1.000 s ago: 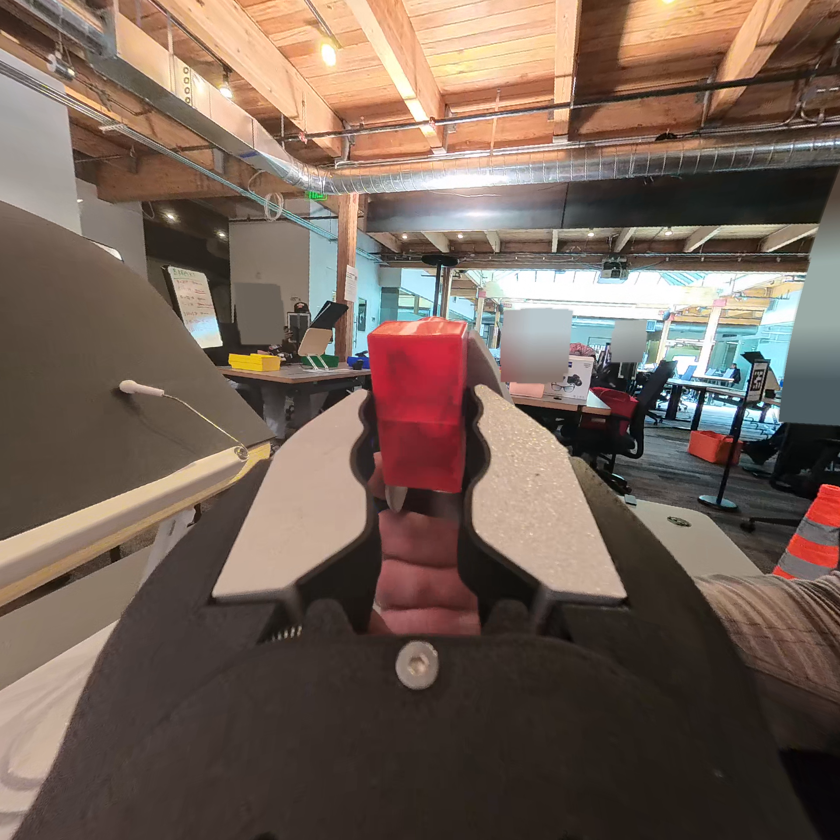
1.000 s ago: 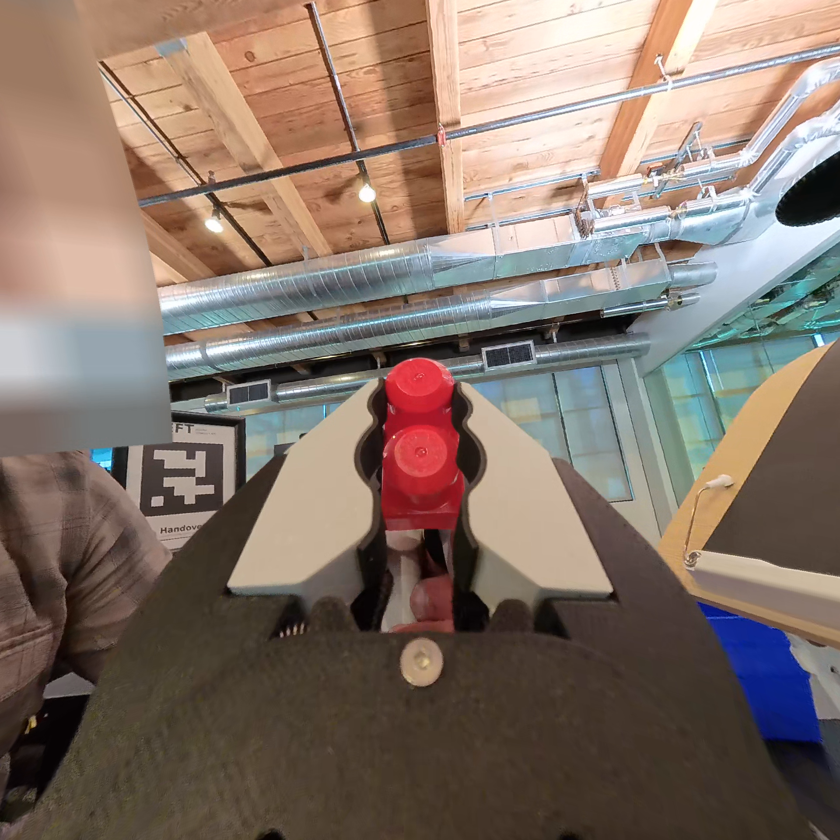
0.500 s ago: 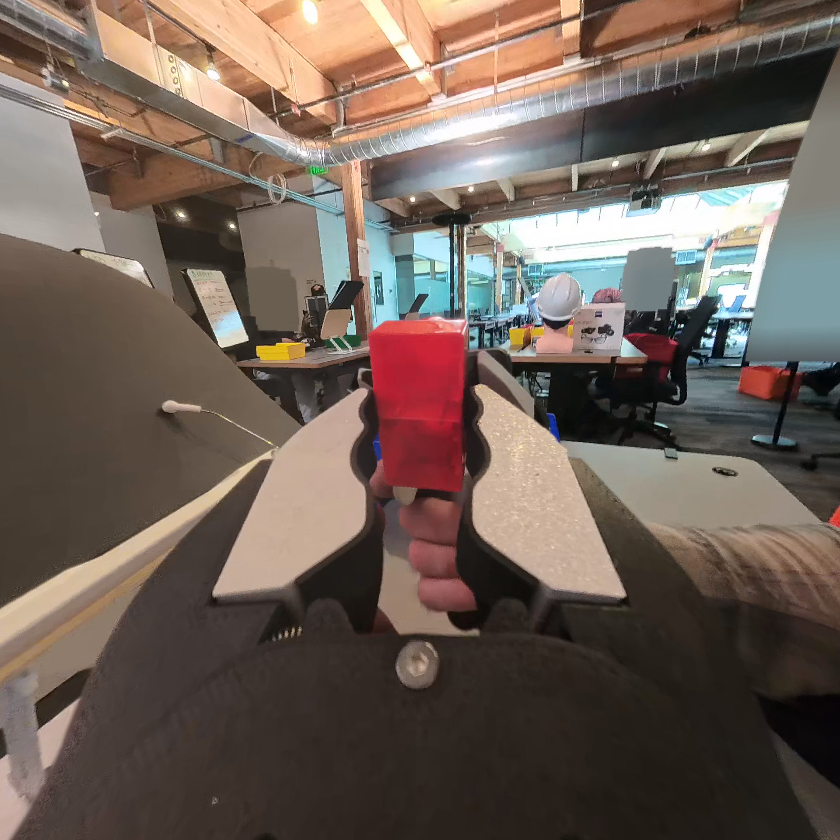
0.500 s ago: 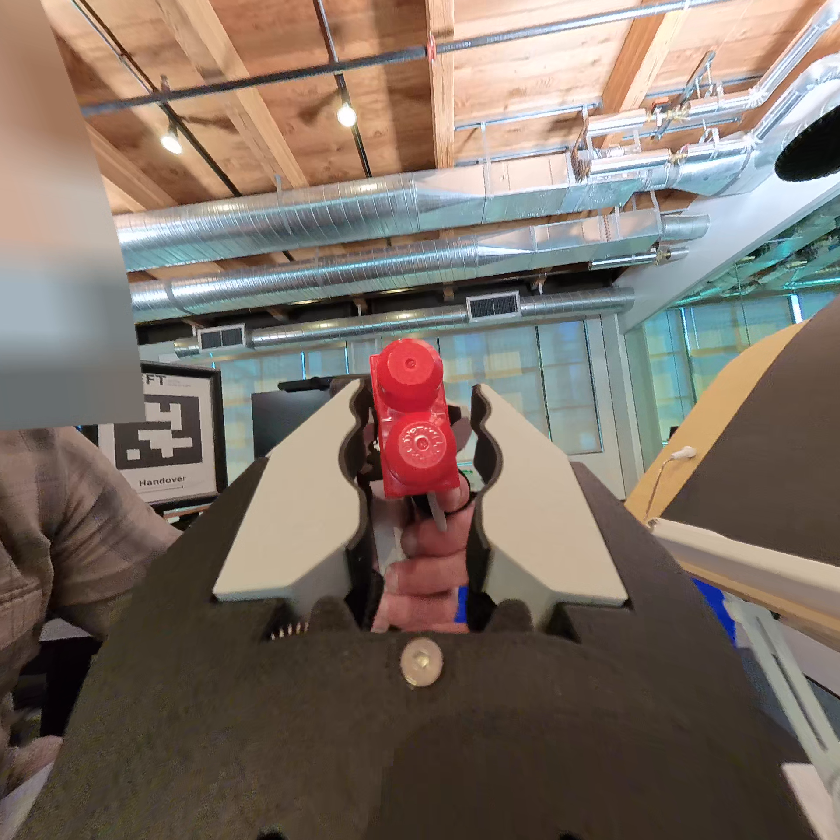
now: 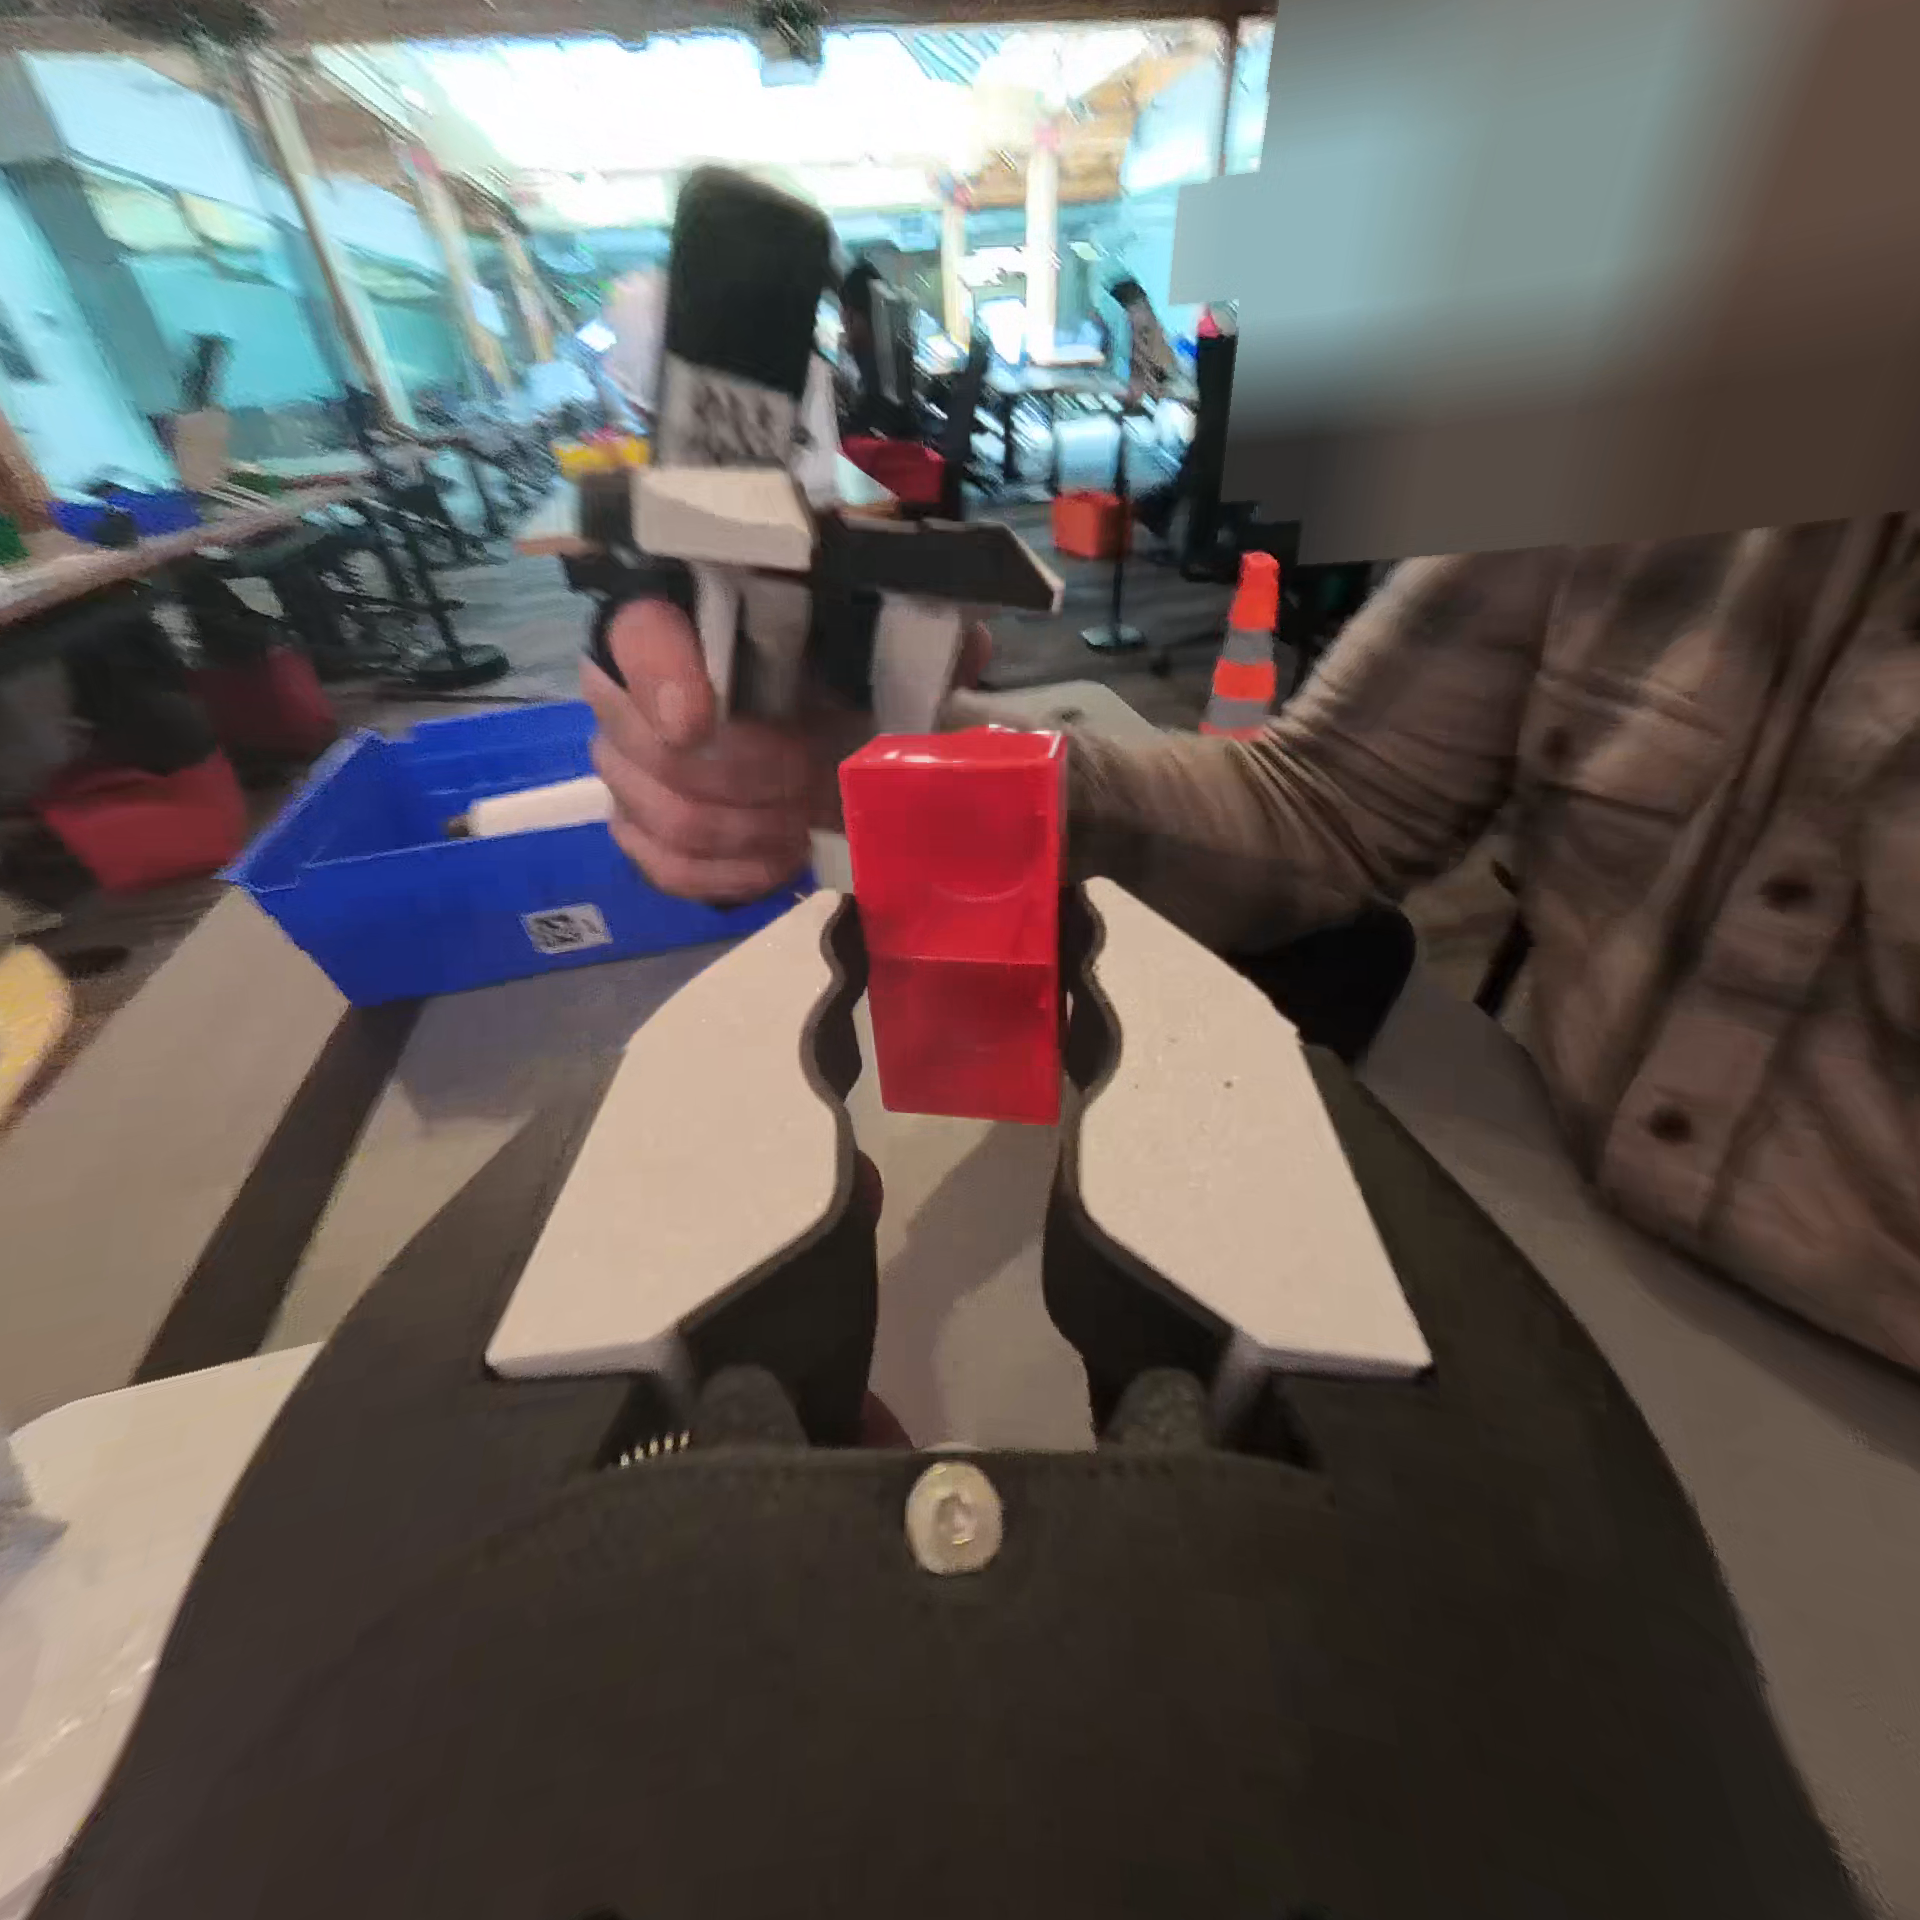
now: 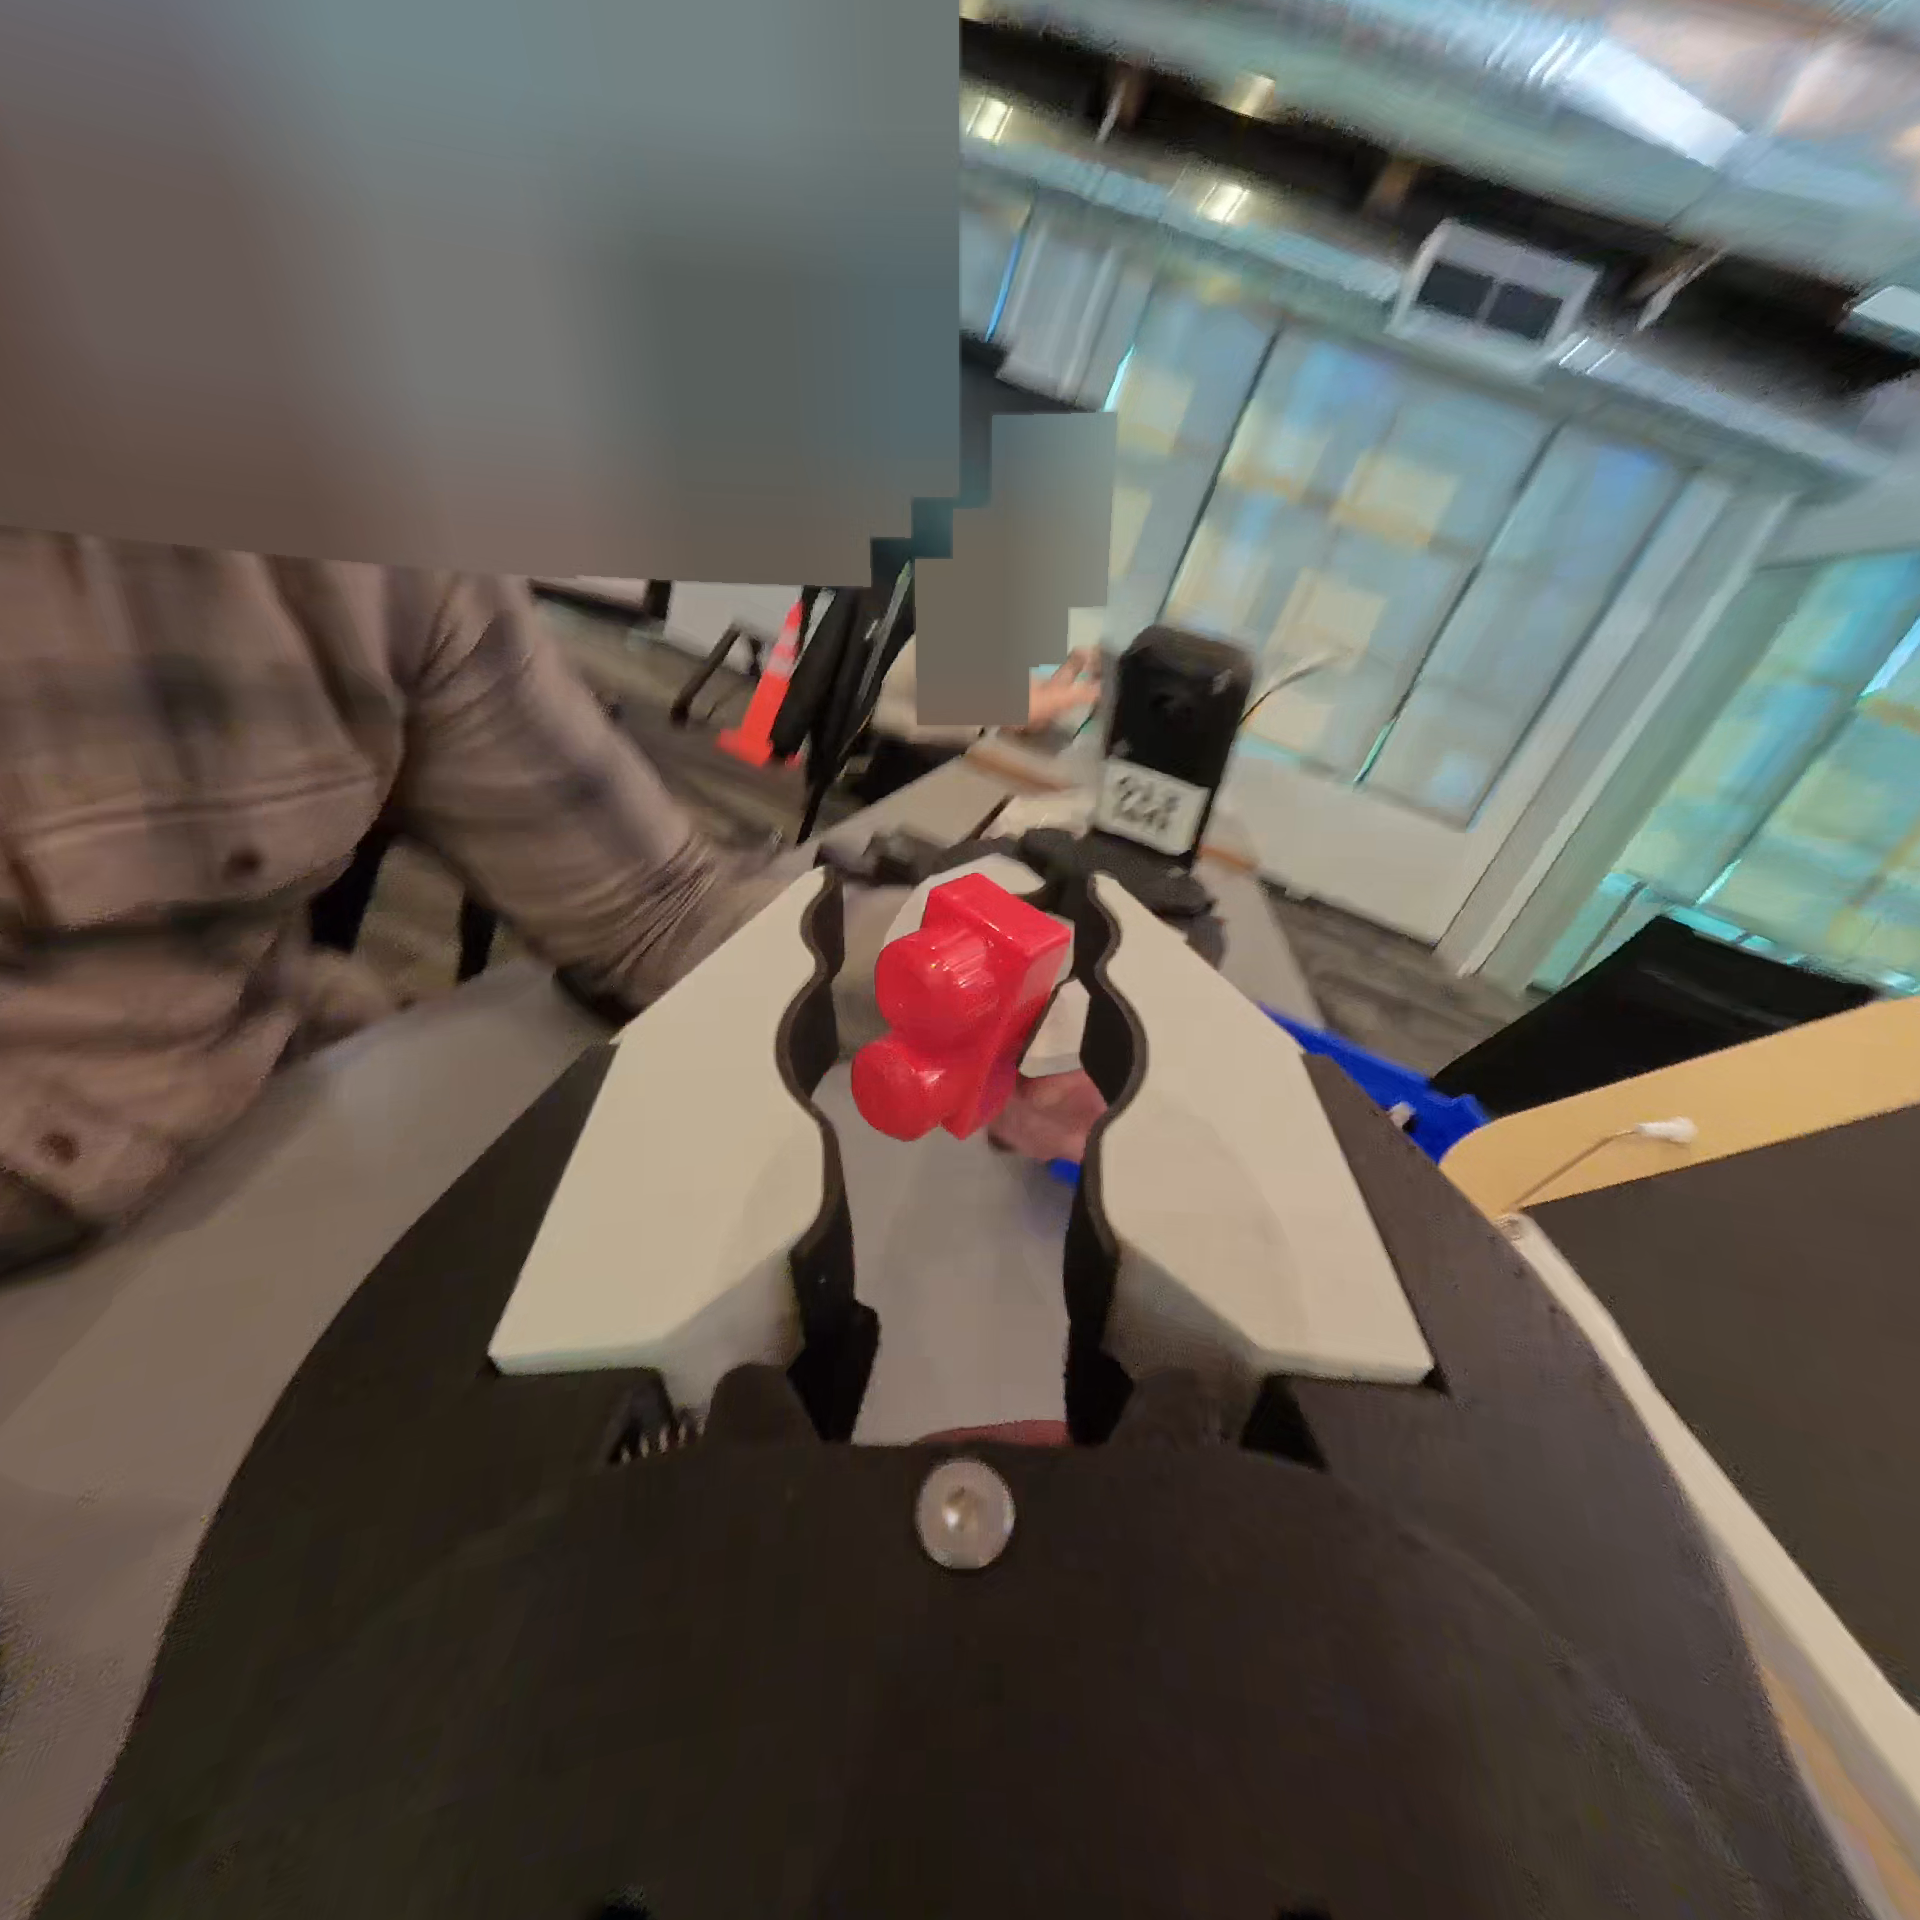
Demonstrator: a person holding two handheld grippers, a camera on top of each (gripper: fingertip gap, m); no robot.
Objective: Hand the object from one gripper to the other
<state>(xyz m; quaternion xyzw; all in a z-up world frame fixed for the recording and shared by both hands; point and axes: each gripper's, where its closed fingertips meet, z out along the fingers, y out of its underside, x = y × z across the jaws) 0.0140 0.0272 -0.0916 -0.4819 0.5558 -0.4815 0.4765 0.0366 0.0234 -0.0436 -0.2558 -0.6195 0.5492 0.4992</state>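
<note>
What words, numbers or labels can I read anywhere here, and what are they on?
White sticker on the blue bin: a code pattern, too blurred to read.
Black-and-white tag on the right hand-held gripper: blurred, unreadable.
Red block: no writing shows.
Nothing here reads clearly.

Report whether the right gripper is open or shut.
Open. In the right wrist view, the right gripper shows gaps between its fingers and the red brick, which the left gripper clamps.
</note>
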